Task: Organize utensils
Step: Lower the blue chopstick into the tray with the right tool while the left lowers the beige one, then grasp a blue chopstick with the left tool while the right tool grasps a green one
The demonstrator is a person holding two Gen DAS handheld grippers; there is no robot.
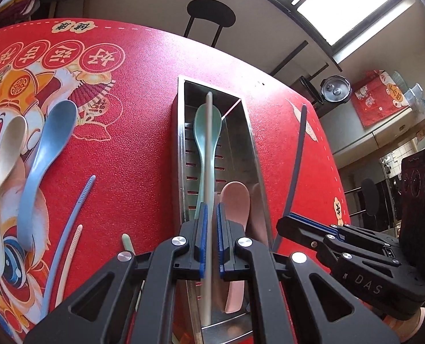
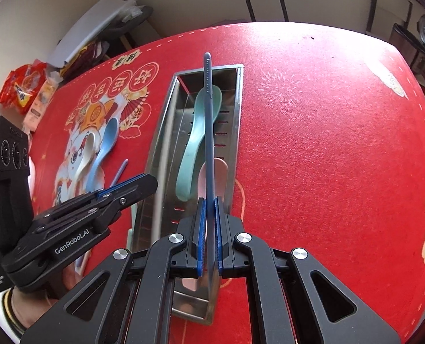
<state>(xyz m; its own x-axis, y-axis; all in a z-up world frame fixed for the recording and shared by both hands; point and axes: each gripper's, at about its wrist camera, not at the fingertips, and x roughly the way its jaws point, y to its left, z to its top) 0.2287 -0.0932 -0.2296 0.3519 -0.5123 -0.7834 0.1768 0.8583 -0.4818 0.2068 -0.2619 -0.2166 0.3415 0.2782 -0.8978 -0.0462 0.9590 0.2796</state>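
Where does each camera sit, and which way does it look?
Left wrist: on the left gripper, looking down along a cream chopstick it grips, into the steel tray; the right gripper shows at right.
Right wrist: on the right gripper, looking down along a blue chopstick over the tray; the left gripper and a hand show at left.
Shared: tray, green spoon, pink spoon, red cloth.
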